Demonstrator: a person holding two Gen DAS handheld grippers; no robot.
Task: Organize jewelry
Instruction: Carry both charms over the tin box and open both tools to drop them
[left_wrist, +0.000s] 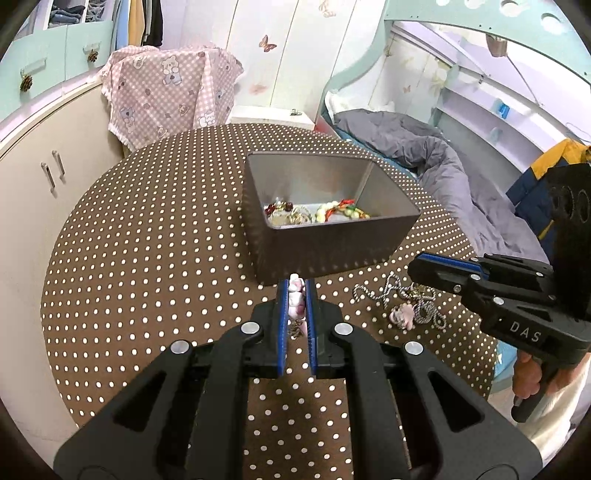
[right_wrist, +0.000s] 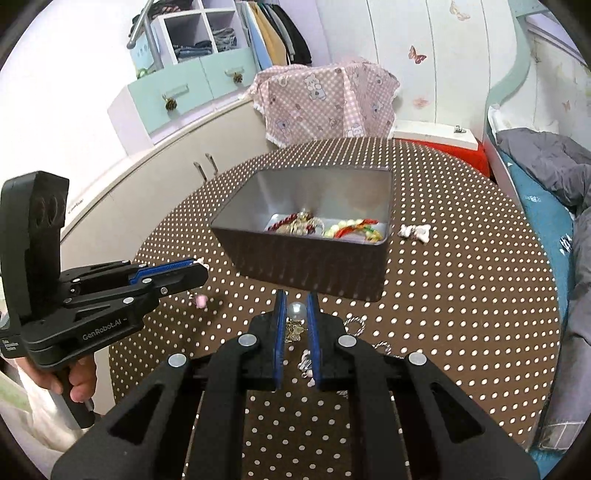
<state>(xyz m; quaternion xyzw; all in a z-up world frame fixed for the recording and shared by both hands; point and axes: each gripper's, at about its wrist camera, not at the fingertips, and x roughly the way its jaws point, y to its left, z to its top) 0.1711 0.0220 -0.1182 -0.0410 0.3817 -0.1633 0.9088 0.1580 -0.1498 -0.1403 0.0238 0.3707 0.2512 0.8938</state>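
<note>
Two black hand-held grippers hover at 6 o'clock of a grey rectangular metal tin (left_wrist: 332, 254) on a brown polka-dot round table (left_wrist: 147, 258). The left gripper (left_wrist: 296, 291) pinches a pink-and-white beaded charm (left_wrist: 295, 299). The right gripper (right_wrist: 296, 312) pinches a pearl pendant on gold chain (right_wrist: 296, 312). Best carry each over the rim before opening. The tin holds red, cream and gold bead bracelets (right_wrist: 325, 227). More chains lie on the table at 5 o'clock of it.
</note>
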